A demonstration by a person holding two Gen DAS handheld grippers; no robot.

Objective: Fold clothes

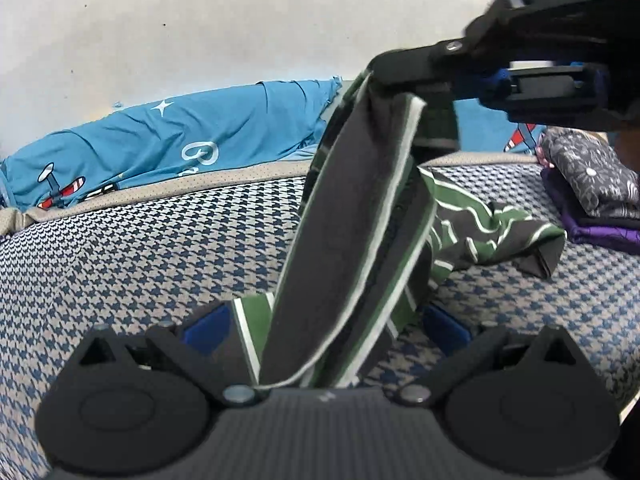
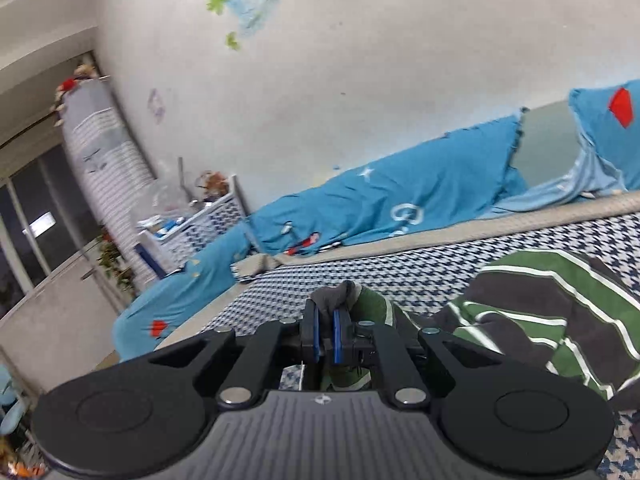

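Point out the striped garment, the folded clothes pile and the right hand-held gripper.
striped garment (image 1: 340, 216): left wrist view, on its raised grey panel.
folded clothes pile (image 1: 592, 184): left wrist view, top patterned piece.
right hand-held gripper (image 2: 326, 330): right wrist view, between its fingertips.

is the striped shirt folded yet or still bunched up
Not folded: the green striped shirt hangs stretched between the right gripper and left gripper, the rest crumpled on the bed.
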